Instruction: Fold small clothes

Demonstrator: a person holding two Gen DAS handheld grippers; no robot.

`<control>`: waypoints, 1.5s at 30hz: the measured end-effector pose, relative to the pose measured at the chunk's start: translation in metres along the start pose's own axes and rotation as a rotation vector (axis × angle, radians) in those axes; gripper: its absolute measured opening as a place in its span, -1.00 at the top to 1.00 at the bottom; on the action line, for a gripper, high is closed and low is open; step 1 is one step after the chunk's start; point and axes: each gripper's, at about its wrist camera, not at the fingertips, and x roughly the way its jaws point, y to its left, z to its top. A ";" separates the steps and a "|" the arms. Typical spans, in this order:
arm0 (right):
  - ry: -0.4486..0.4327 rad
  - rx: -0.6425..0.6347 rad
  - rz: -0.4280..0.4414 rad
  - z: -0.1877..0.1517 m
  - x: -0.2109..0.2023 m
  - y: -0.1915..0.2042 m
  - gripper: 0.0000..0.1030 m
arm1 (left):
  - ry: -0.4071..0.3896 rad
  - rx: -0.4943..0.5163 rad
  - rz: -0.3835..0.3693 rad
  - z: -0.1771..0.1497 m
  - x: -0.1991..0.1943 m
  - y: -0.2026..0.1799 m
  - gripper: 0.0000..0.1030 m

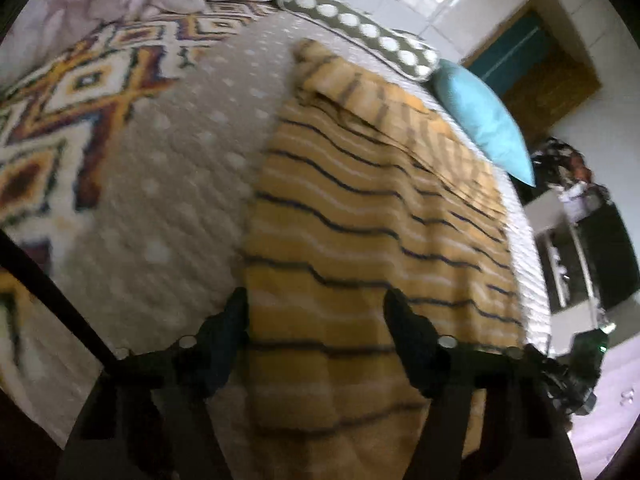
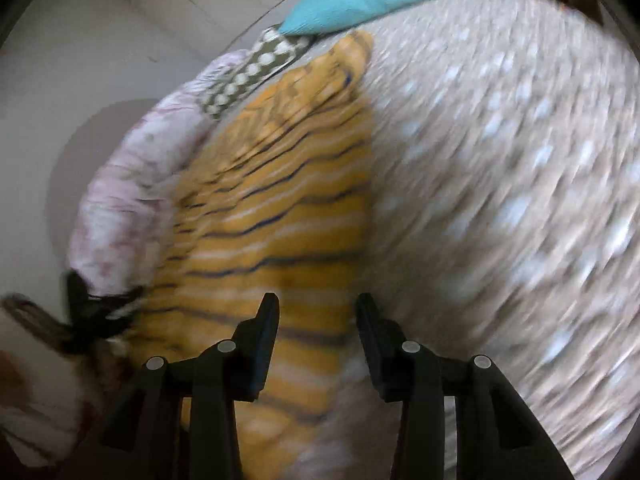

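Left wrist view: yellow striped garment (image 1: pixel 360 216), folded lengthwise, flat on dotted bedspread (image 1: pixel 188 184).

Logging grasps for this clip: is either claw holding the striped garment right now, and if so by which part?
Nothing is held. The left claw and right claw both stand open above the yellow striped garment, with no cloth pinched between the fingers.

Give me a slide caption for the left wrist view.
Open left gripper above a yellow striped garment on a dotted bedspread.

A yellow shirt (image 1: pixel 360 208) with thin dark and white stripes lies flat on the bed, partly folded over.
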 end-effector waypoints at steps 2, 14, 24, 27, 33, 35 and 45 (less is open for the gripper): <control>0.020 0.017 0.063 -0.013 0.004 0.004 0.14 | 0.005 -0.013 -0.046 -0.013 -0.001 -0.004 -0.05; 0.103 0.070 0.239 -0.058 0.015 0.016 0.14 | -0.037 -0.009 -0.089 -0.068 -0.029 -0.015 0.00; 0.096 0.005 0.143 -0.067 0.019 0.030 0.71 | -0.029 0.036 0.112 -0.069 -0.027 -0.032 0.81; 0.100 -0.008 0.114 -0.065 0.019 0.033 0.85 | -0.060 -0.008 0.075 -0.061 -0.043 -0.026 0.83; 0.095 -0.139 0.140 -0.071 -0.019 0.058 0.89 | -0.137 0.069 0.068 -0.071 -0.091 -0.036 0.84; 0.109 -0.182 0.140 -0.079 -0.031 0.065 0.89 | -0.142 0.093 0.046 -0.083 -0.106 -0.039 0.84; 0.160 -0.320 0.124 -0.099 -0.047 0.078 0.89 | -0.121 0.092 0.086 -0.096 -0.104 -0.031 0.84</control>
